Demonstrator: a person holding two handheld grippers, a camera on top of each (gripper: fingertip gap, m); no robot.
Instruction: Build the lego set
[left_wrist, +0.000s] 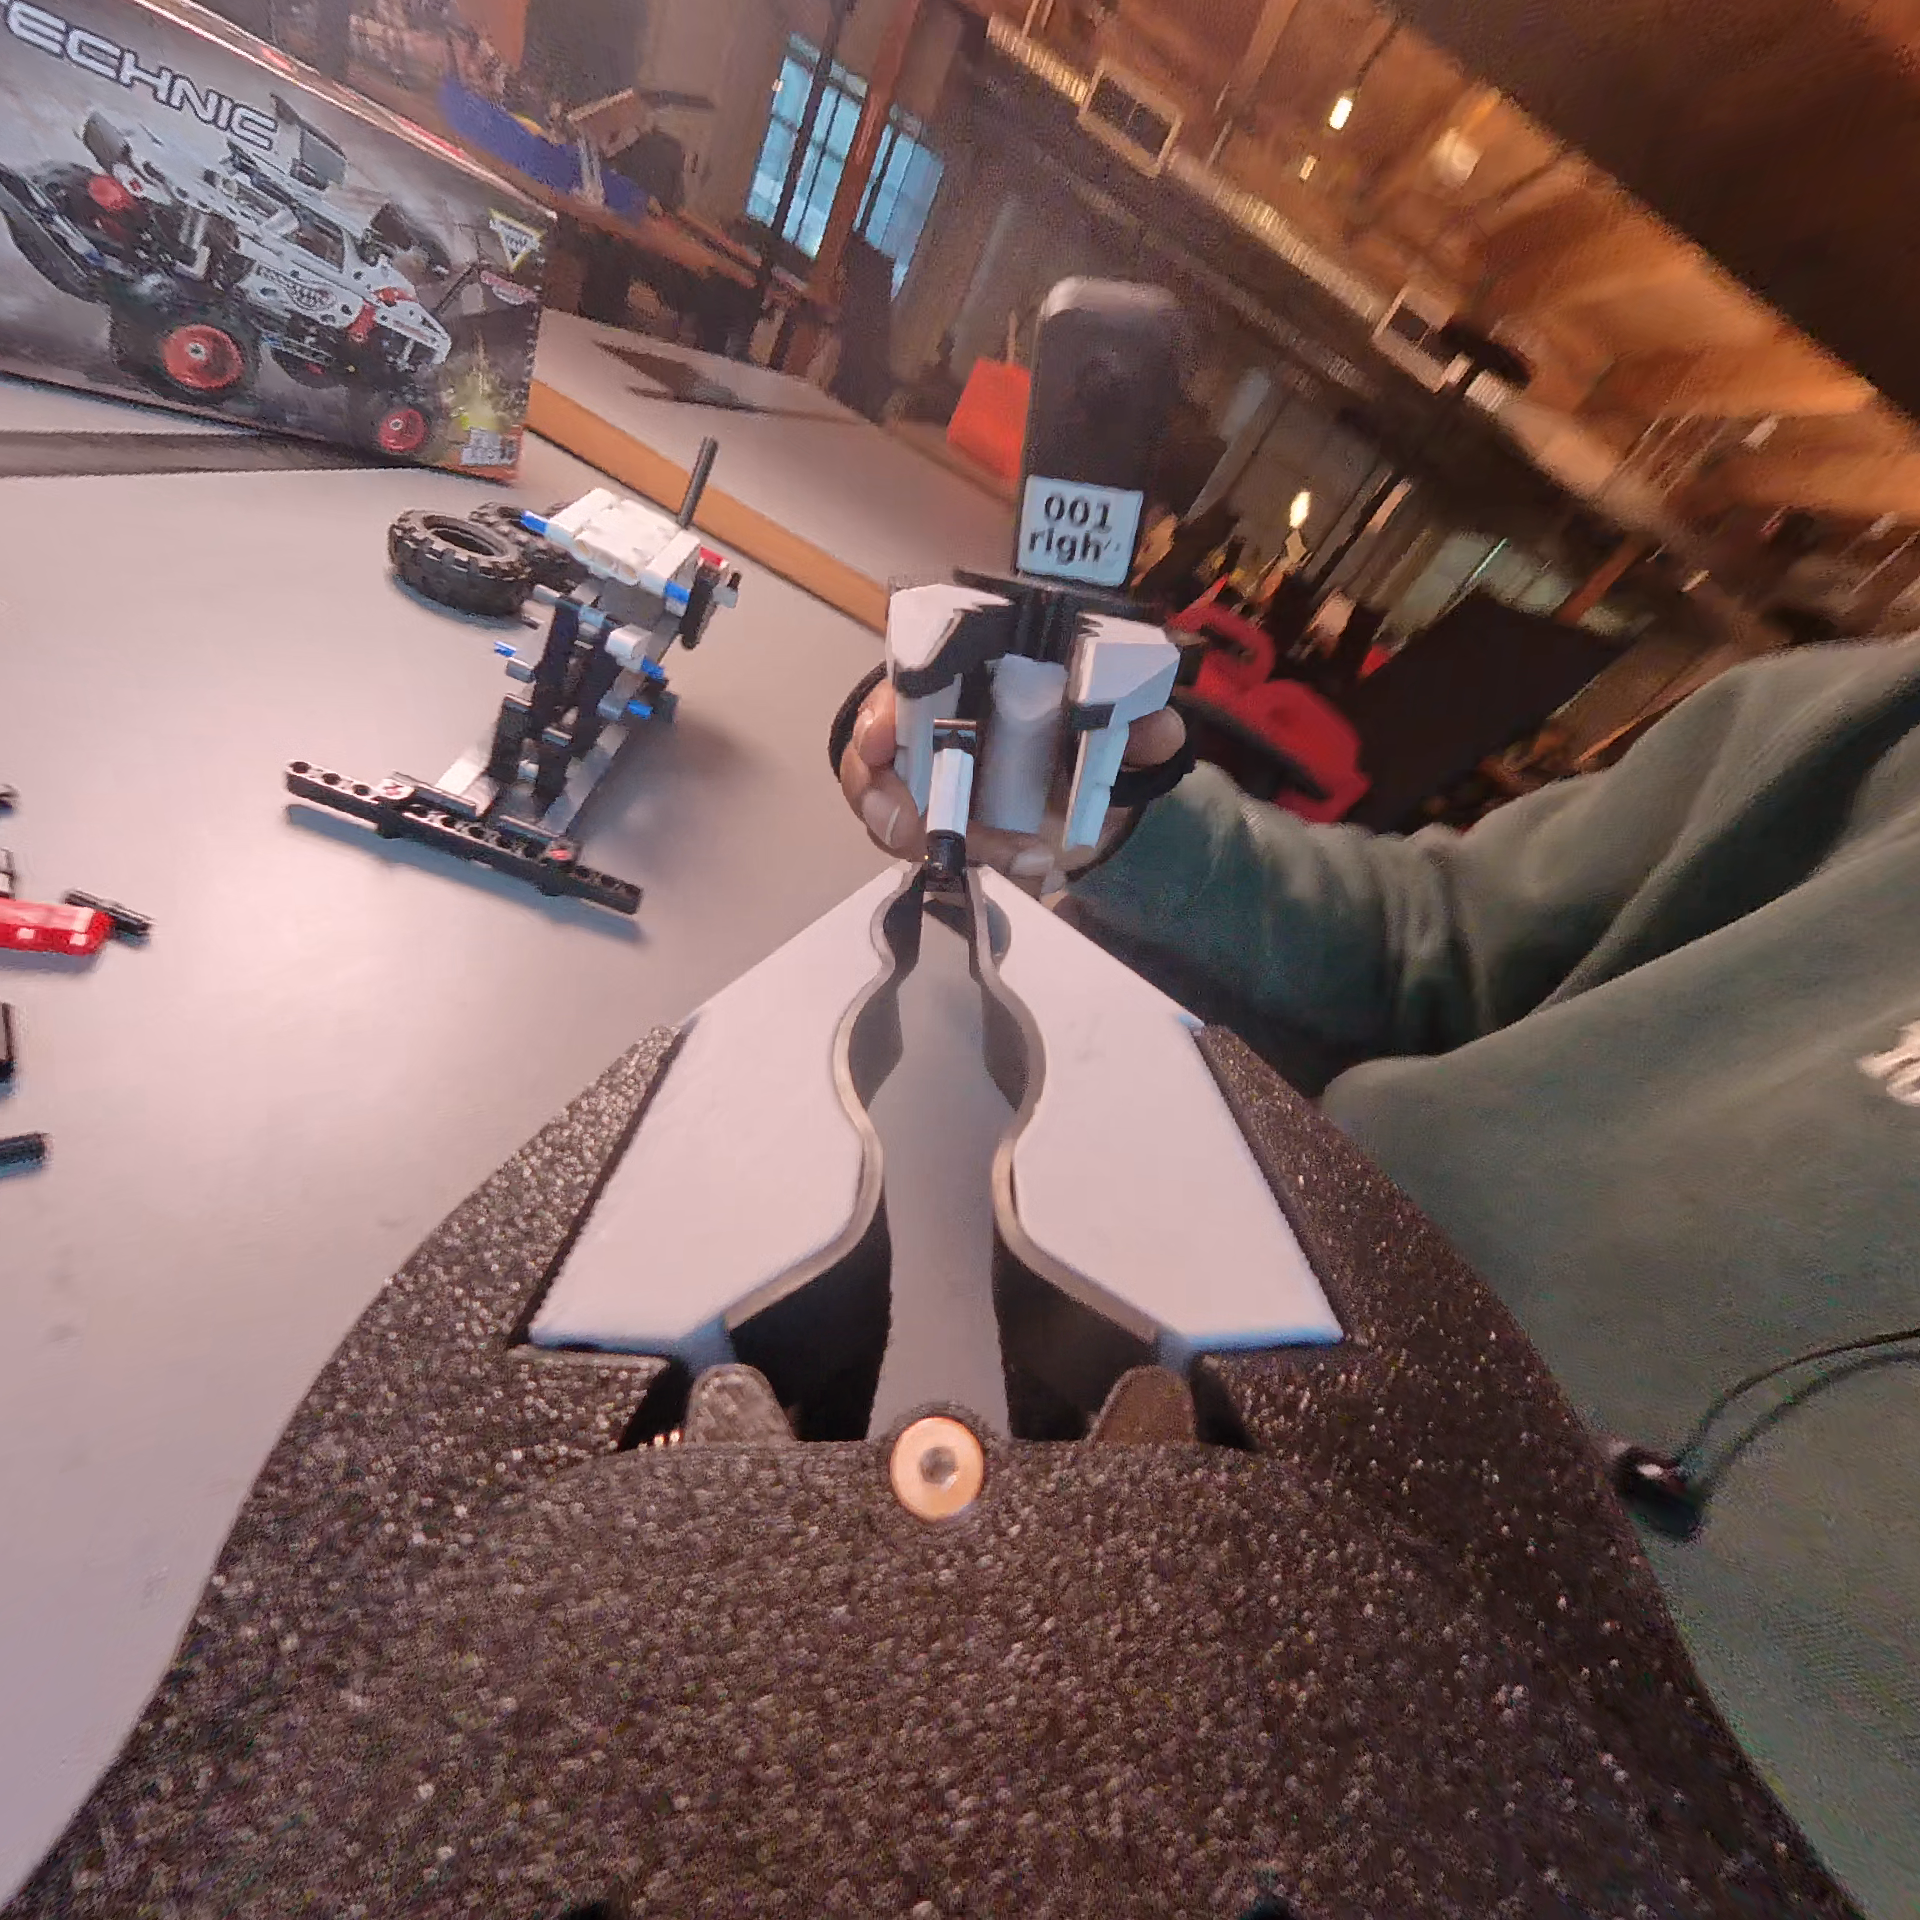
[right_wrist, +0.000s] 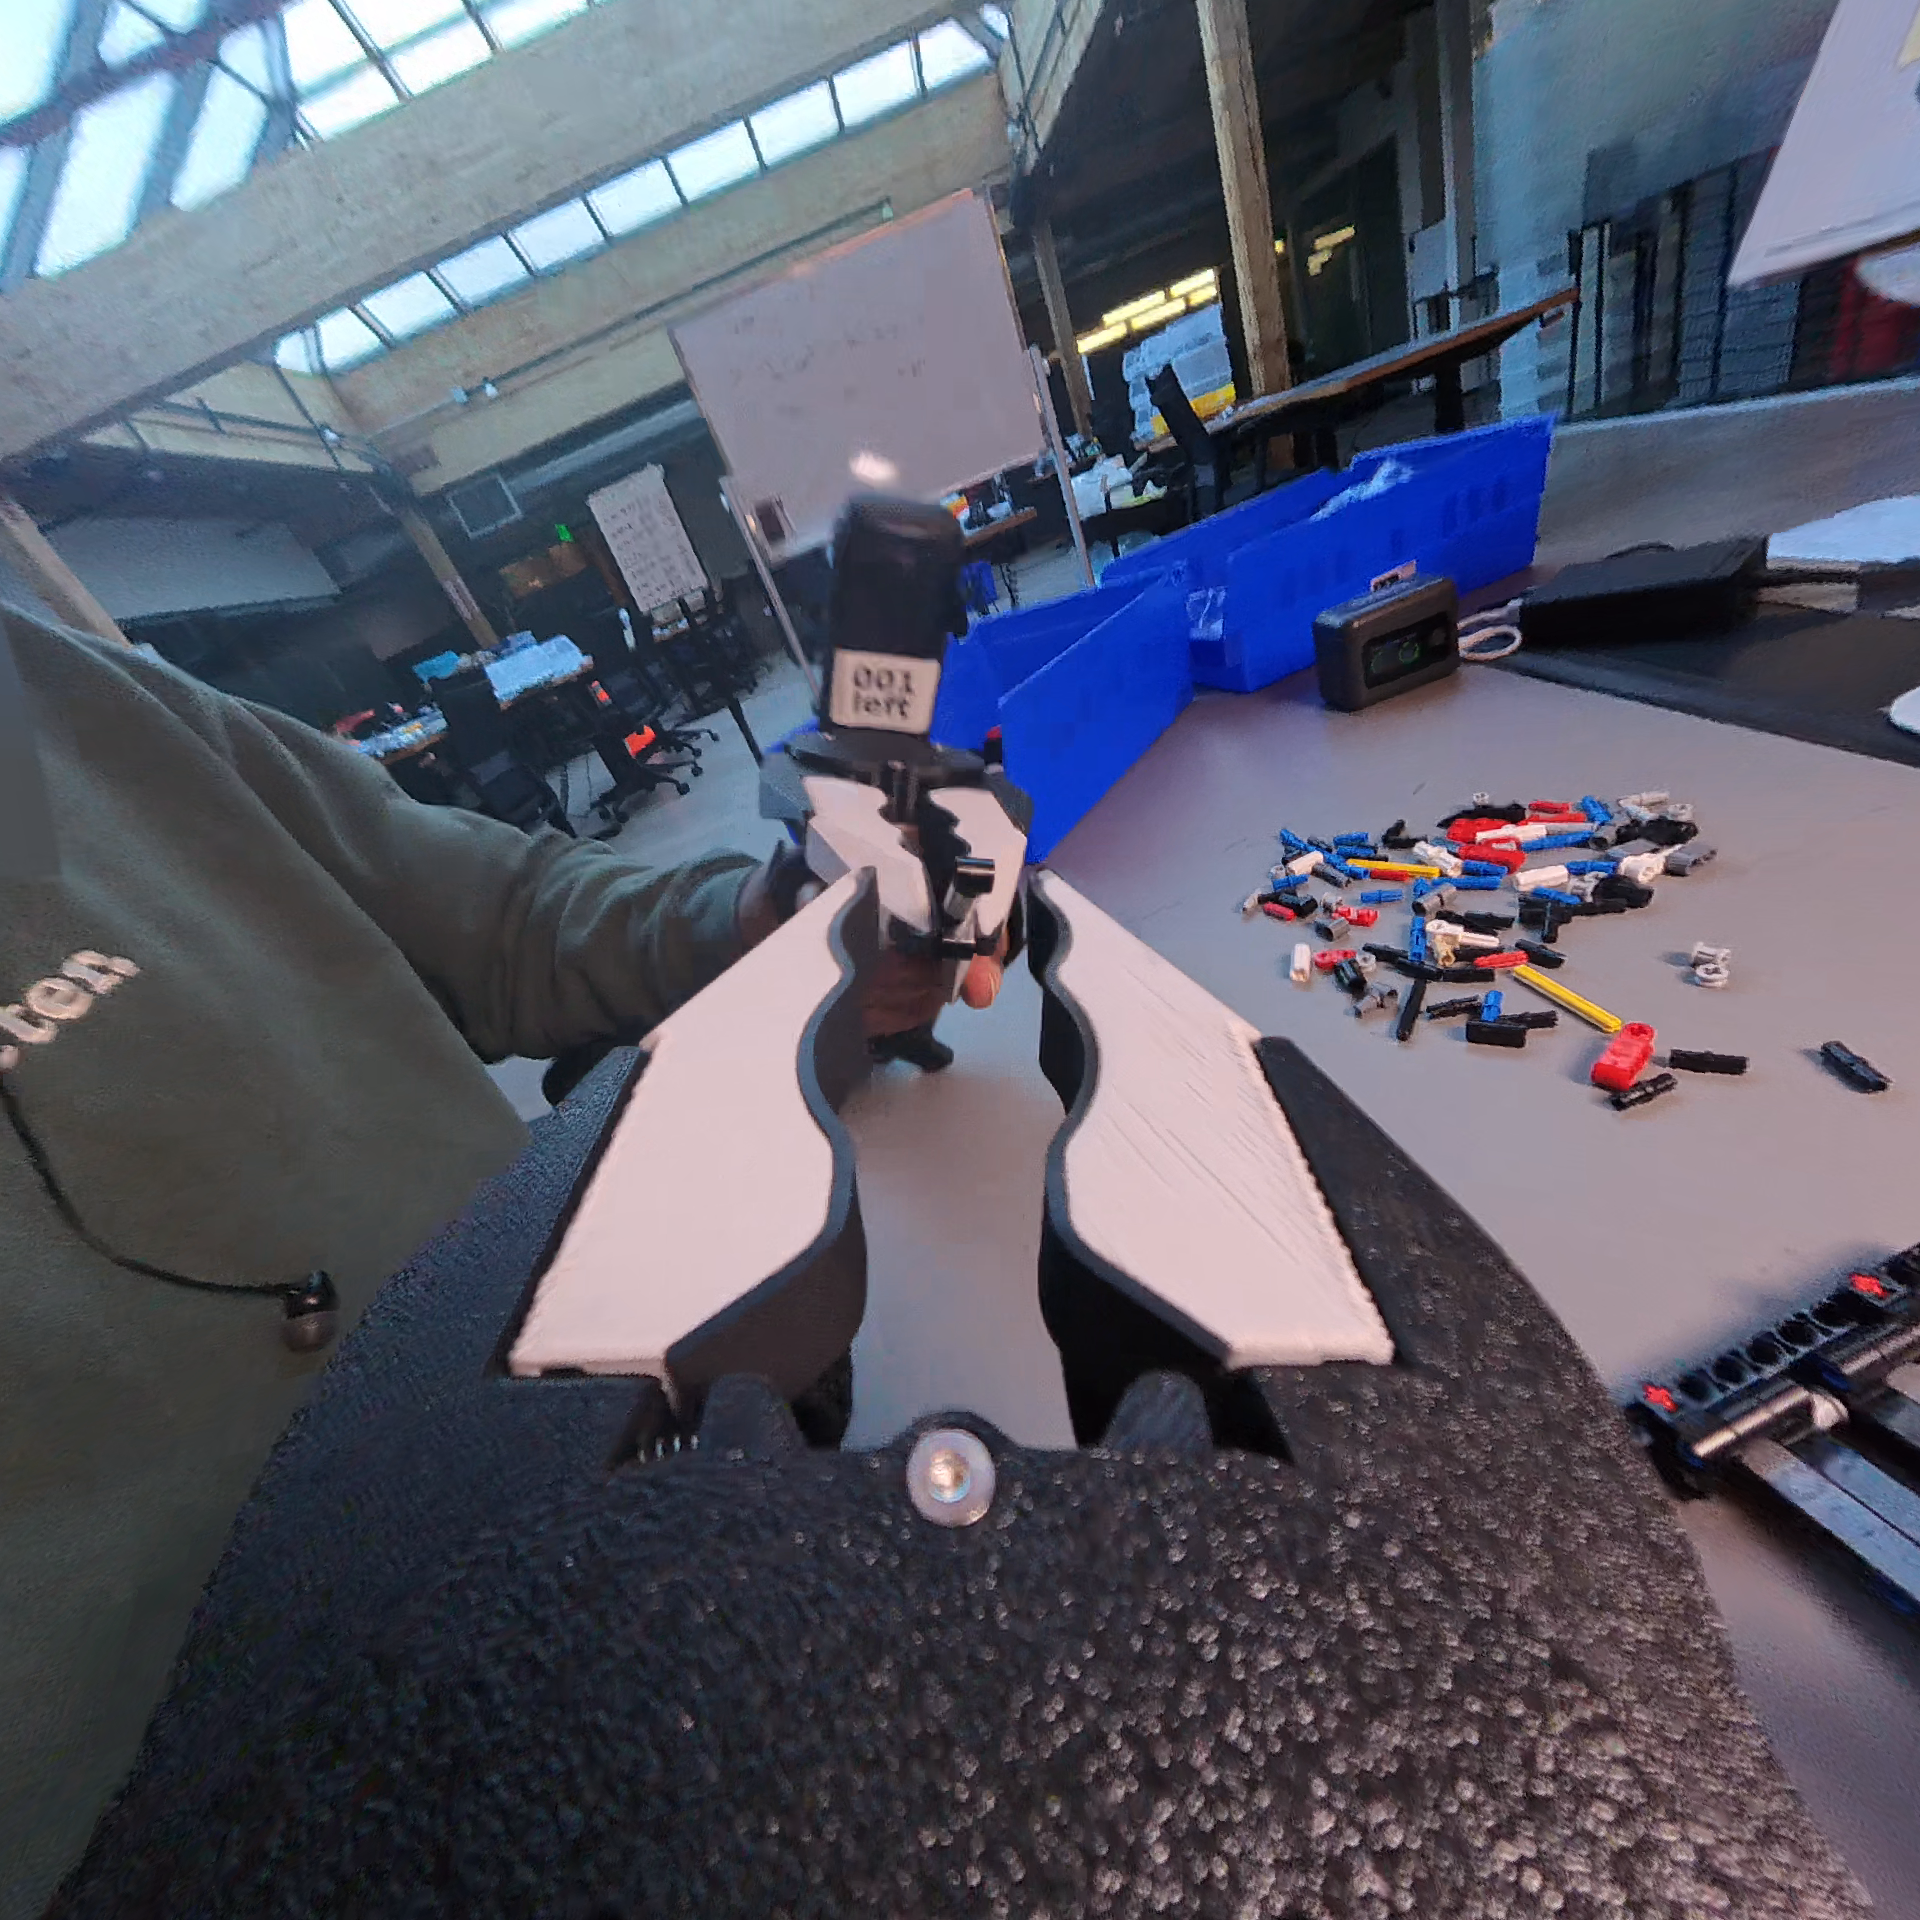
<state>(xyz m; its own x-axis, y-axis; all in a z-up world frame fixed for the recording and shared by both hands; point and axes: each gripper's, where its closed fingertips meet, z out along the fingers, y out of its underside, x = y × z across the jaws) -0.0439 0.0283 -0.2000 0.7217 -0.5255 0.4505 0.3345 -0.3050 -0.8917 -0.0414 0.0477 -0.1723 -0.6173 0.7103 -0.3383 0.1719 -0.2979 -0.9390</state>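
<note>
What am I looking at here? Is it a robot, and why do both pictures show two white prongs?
It is not a robot. A person holds a two-fingered tool in each hand. Each picture comes from a camera on one tool, looking forward along its fingers, so each also shows the other tool facing it. The left tool is pinched shut on a small white-and-black piece. The right tool is open. On the grey table are a half-built model, a tyre beside it, the set's box and a pile of loose parts.
</note>
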